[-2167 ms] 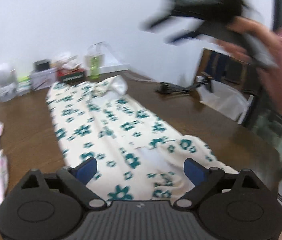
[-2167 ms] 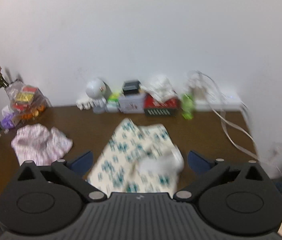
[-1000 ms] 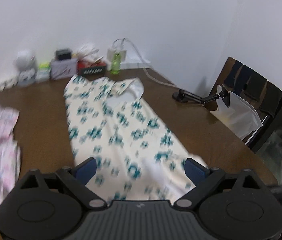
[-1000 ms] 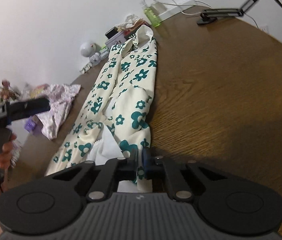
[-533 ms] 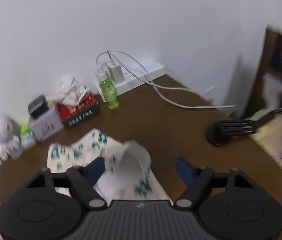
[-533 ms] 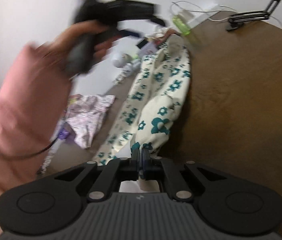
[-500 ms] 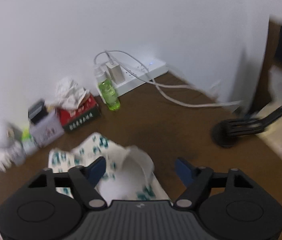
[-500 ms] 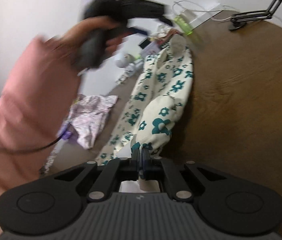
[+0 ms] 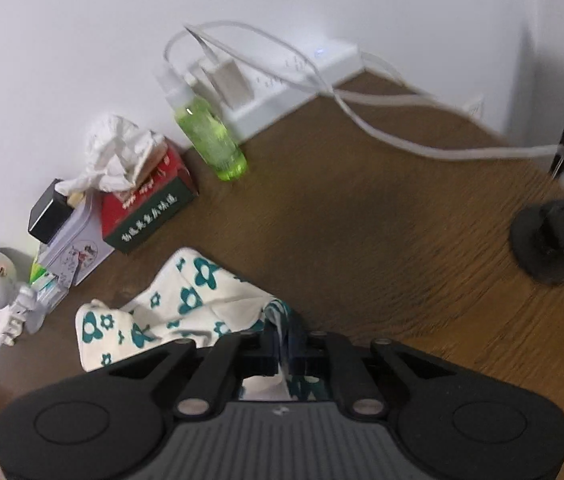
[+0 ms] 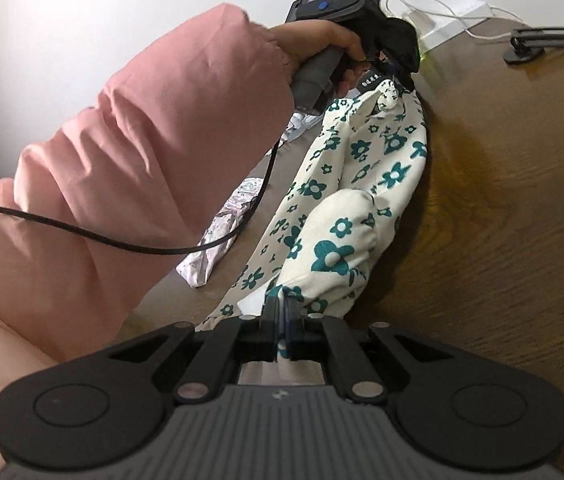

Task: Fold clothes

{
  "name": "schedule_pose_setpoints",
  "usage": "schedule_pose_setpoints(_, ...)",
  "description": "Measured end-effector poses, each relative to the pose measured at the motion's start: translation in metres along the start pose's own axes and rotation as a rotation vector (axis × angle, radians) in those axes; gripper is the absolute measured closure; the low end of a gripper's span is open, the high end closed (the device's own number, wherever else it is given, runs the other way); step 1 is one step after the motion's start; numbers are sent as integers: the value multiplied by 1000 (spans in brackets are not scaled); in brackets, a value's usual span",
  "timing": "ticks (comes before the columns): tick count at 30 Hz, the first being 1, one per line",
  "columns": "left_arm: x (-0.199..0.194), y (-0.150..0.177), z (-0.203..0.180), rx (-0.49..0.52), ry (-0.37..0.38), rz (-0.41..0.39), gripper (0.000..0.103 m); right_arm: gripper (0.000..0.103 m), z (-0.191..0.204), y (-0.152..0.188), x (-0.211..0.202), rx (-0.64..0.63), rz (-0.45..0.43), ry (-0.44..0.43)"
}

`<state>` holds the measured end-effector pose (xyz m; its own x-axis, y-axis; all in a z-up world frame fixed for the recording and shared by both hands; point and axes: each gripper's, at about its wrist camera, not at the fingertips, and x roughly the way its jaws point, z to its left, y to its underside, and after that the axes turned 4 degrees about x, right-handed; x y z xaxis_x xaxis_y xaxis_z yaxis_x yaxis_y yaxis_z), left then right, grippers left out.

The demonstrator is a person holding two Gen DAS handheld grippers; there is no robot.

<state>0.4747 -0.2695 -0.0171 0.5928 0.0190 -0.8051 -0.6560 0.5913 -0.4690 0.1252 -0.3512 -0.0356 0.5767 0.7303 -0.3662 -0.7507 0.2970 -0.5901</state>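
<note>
Both claws gripped the floral garment: left claw at the far end, right claw near. Lifting evenly above the tabletop appeared advisable.

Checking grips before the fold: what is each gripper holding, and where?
Both hold the floral garment: left gripper pinches its far end, right gripper its near end.

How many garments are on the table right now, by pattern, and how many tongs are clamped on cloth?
Cream garment with teal flowers: 1
Pale pink patterned garment: 1
Garments total: 2
Tongs clamped on the floral garment: 2, left tongs at its far end, right tongs at its near end
</note>
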Motion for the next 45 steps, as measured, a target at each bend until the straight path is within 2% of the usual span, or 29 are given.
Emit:
schedule_pose_setpoints(4, -38, 12, 55, -136, 186, -121, 101, 100, 17, -9, -9, -14, -22, 18)
schedule_pose_setpoints(7, -59, 41, 108, -249, 328, -217, 100, 100, 40, -18, -15, -58, -28, 44)
schedule_pose_setpoints(9, -63, 66, 141, -326, 374, -257, 100, 100, 63, -22, -14, -106, -9, 55)
schedule_pose_setpoints(12, -54, 108, 186, -442, 404, -286, 100, 100, 96, -24, 11, -158, 72, 63)
schedule_pose_setpoints(17, -13, 153, 238, -554, 415, -253, 99, 101, 131, -12, 77, -181, 264, 70)
schedule_pose_setpoints(20, 13, 164, 242, -565, 406, -229, 99, 100, 134, 0, 110, -136, 355, 88)
schedule_pose_setpoints(22, 24, 166, 240, -572, 417, -235, 99, 101, 129, 6, 123, -95, 381, 97)
schedule_pose_setpoints(29, 40, 164, 235, -623, 488, -288, 98, 101, 108, 11, 135, 24, 396, 100)
schedule_pose_setpoints(32, 43, 164, 238, -668, 533, -292, 88, 100, 106, 13, 134, 32, 391, 90)
schedule_pose_setpoints(34, 44, 164, 238, -652, 500, -283, 85, 99, 104, 14, 136, 44, 398, 78)
schedule_pose_setpoints(37, 42, 167, 244, -654, 472, -277, 70, 96, 103, 14, 143, 56, 406, 65)
schedule_pose_setpoints(38, 40, 168, 246, -655, 463, -278, 65, 93, 104, 13, 144, 56, 403, 57)
schedule_pose_setpoints(40, 33, 171, 250, -653, 441, -282, 63, 84, 109, 10, 137, 36, 376, 35)
schedule_pose_setpoints(42, 19, 176, 254, -636, 422, -294, 62, 65, 114, 6, 126, 6, 342, 18)
schedule_pose_setpoints(45, -13, 186, 254, -583, 395, -330, 59, 63, 119, 1, 108, -33, 293, 23)
